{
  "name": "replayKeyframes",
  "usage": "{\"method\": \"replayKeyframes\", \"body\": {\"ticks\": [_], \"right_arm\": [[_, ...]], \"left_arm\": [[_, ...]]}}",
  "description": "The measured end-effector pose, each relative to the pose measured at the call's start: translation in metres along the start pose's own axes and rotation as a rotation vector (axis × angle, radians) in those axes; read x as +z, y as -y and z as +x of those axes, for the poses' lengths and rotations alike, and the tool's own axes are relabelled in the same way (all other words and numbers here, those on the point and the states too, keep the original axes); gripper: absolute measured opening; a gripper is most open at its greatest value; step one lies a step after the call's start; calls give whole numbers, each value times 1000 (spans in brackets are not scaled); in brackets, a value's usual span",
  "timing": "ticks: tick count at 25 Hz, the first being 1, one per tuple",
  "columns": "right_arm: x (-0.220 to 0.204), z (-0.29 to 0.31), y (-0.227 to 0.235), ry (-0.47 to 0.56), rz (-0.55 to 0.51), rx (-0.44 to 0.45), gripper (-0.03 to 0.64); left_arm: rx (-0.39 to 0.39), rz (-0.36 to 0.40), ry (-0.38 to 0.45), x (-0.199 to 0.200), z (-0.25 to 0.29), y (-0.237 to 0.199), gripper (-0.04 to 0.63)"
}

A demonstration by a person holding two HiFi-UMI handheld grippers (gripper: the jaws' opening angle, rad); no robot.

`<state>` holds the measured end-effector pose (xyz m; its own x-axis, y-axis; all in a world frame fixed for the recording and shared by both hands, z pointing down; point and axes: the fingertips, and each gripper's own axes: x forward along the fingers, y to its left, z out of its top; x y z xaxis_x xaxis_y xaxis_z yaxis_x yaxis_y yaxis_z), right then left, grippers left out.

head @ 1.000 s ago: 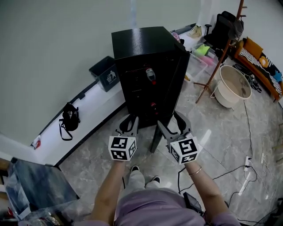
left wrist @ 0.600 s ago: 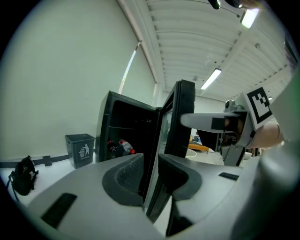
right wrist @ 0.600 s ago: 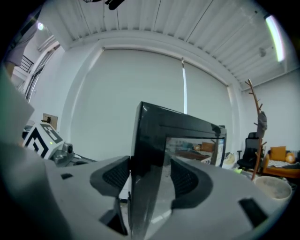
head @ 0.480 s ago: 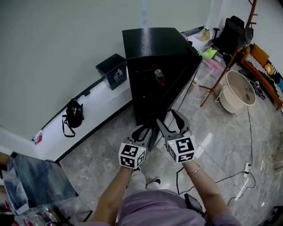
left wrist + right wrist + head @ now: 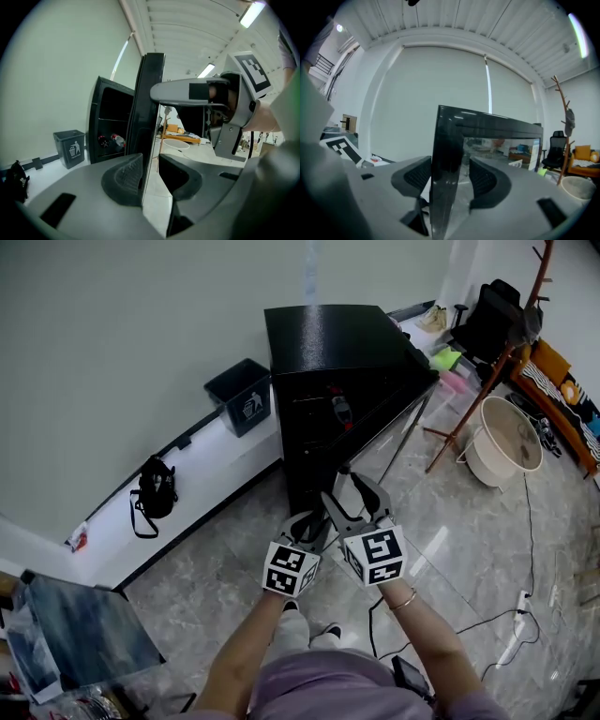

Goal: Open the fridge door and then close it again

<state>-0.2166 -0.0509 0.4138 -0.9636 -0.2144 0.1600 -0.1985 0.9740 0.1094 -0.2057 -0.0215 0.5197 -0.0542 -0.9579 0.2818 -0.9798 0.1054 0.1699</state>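
Observation:
A black fridge (image 5: pixel 319 334) stands by the wall with its glass door (image 5: pixel 403 409) swung wide open towards me; bottles (image 5: pixel 339 409) lie on its shelves. My right gripper (image 5: pixel 354 486) straddles the door's free edge. In the right gripper view the door's edge (image 5: pixel 447 140) stands between the pads, which have just been closing on it, so the right gripper (image 5: pixel 450 176) is shut on it. My left gripper (image 5: pixel 314 521) sits just below and left of it. In the left gripper view the left gripper (image 5: pixel 150 176) shows a narrow gap, with the door's edge (image 5: pixel 149 93) just ahead beside the left pad.
A dark waste bin (image 5: pixel 242 395) and a black bag (image 5: pixel 153 493) sit along the wall to the left. To the right are a wooden coat stand (image 5: pixel 487 362), a beige tub (image 5: pixel 506 437), an office chair (image 5: pixel 492 315) and cables (image 5: pixel 487 615) on the floor.
My left gripper has come down and in from the left to the door's edge, close under the right one. The right gripper has stayed astride the door's edge and moved sideways.

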Motion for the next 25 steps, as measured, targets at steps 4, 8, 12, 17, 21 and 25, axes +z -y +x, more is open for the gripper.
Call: {"method": "replayKeyframes", "body": {"ticks": [4,8,12,17,21,25], "right_arm": [[4,17,-3,1,2,11,255],[4,30,-5,-4,22,26,235],[-7,34,-2,-13,61,4,213],[-23,36,12,-35,102,-41,204],[-39,39,22,-67,128,-68,199],[-54,42,28,-100,168,-86,193]], "left_arm": [[7,-5,-26,-2,12,-17,92],[34,-22,-51,-4,24,-40,92],[67,-9,-55,-1,32,-59,64],[84,-10,-51,4,38,-80,63],[98,-13,-55,9,46,-98,63],[108,-15,-54,14,53,-114,67]]}}
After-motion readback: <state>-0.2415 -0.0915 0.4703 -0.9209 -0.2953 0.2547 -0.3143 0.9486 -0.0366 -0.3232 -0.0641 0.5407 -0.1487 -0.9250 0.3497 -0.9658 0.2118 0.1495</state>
